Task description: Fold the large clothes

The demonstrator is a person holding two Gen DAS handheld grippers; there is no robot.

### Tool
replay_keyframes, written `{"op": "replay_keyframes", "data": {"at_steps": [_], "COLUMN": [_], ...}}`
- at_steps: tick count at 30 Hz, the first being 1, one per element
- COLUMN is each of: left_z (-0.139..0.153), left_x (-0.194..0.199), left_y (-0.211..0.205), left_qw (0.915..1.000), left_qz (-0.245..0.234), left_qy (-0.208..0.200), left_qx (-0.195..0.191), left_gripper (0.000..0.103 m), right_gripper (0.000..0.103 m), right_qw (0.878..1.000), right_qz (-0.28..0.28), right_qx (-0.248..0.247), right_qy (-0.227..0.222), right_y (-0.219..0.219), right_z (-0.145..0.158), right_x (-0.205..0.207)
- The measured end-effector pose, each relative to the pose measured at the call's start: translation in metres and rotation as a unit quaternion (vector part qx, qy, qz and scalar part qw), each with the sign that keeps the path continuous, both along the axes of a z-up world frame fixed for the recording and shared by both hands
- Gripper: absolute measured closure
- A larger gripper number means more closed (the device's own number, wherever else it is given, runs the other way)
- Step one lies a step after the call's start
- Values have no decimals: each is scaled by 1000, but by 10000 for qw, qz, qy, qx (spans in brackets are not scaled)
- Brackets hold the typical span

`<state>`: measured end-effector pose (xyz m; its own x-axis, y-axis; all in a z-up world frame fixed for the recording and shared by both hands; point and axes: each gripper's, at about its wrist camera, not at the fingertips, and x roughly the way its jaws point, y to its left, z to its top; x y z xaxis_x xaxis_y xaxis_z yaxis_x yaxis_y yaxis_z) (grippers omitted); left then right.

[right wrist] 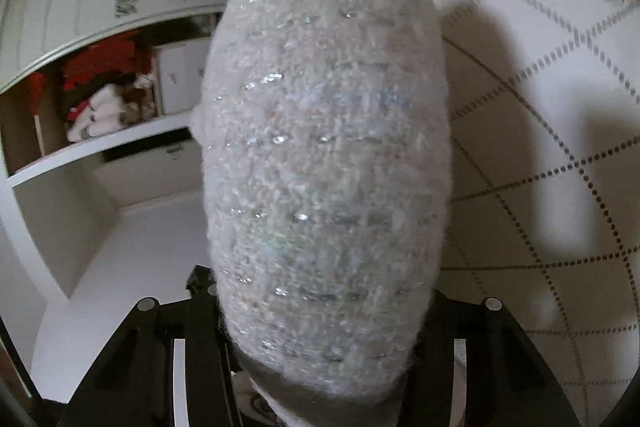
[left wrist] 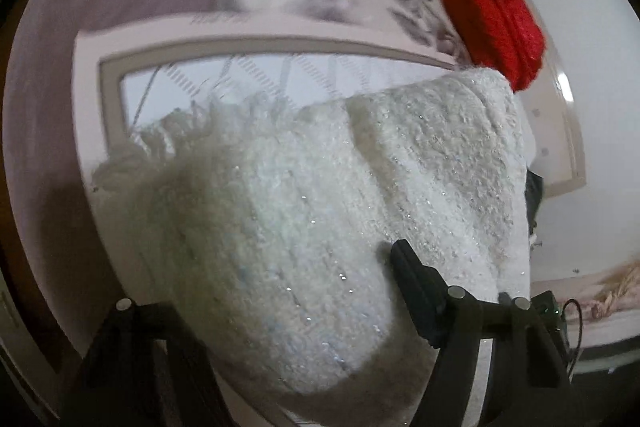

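A white fuzzy knitted garment [left wrist: 320, 195] with glittery threads lies folded in a thick bundle on the bed, its fringe toward the far left. My left gripper [left wrist: 288, 259] straddles its near end. The right finger [left wrist: 408, 267] presses into the fabric and the left finger is buried under the bundle. In the right wrist view the same garment [right wrist: 324, 155] bulges out between the fingers of my right gripper [right wrist: 320, 283] and hides both fingertips. Only the left finger [right wrist: 200, 279] shows at the fabric's edge.
The bed has a white quilt with a dotted diamond pattern [left wrist: 248, 75] [right wrist: 560, 187] and a pink border [left wrist: 88, 99]. A red knitted garment [left wrist: 496, 27] lies at the far right of the bed. An open shelf [right wrist: 100, 99] holds red and white clothes.
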<state>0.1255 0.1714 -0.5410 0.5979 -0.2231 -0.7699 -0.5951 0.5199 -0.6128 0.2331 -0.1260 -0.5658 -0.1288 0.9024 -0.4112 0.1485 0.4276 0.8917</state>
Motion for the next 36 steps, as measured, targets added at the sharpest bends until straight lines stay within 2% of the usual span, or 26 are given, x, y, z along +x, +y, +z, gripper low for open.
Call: {"op": "replay_keyframes", "data": {"at_steps": [4, 9, 13, 18, 22, 24, 26, 28, 30, 32, 34, 36], "left_z": [35, 85, 126, 181, 197, 184, 155, 118, 74, 34, 24, 29], "left_x": [34, 89, 156, 262, 349, 390, 426, 446, 462, 472, 469, 468], "left_y": [-11, -34, -53, -81, -111, -130, -150, -168, -189, -209, -217, -214], "left_qw": [9994, 9969, 9931, 9826, 9736, 9696, 9684, 9674, 9662, 9612, 9596, 9602], "left_qz": [-215, -569, -806, -1148, -1455, -1646, -1826, -2044, -2266, -2551, -2585, -2528], "left_qy": [-251, -504, -822, -1383, -1633, -1652, -1533, -1340, -1045, -688, -671, -657], "left_qx": [94, 209, 241, 455, 657, 741, 736, 661, 643, 788, 886, 993], "left_gripper": [42, 45, 45, 45, 45, 45, 45, 45, 45, 45, 40, 38], "right_gripper": [52, 52, 52, 52, 52, 52, 52, 52, 52, 52, 50, 45], "right_qw": [9996, 9976, 9940, 9853, 9805, 9803, 9826, 9851, 9877, 9887, 9895, 9894], "right_qz": [-184, -479, -732, -993, -1106, -1133, -1146, -1147, -1189, -1203, -1181, -1124], "right_qx": [135, 204, 266, 415, 425, 385, 292, 21, -335, -469, -395, -444], "right_qy": [-188, -464, -772, -1324, -1569, -1573, -1432, -1280, -962, -763, -740, -800], "right_y": [-24, -69, -114, -164, -212, -241, -271, -296, -327, -344, -354, -355], "right_z": [37, 95, 150, 218, 239, 231, 204, 168, 116, 80, 65, 65], "right_x": [21, 65, 109, 200, 272, 309, 341, 364, 380, 385, 389, 391]}}
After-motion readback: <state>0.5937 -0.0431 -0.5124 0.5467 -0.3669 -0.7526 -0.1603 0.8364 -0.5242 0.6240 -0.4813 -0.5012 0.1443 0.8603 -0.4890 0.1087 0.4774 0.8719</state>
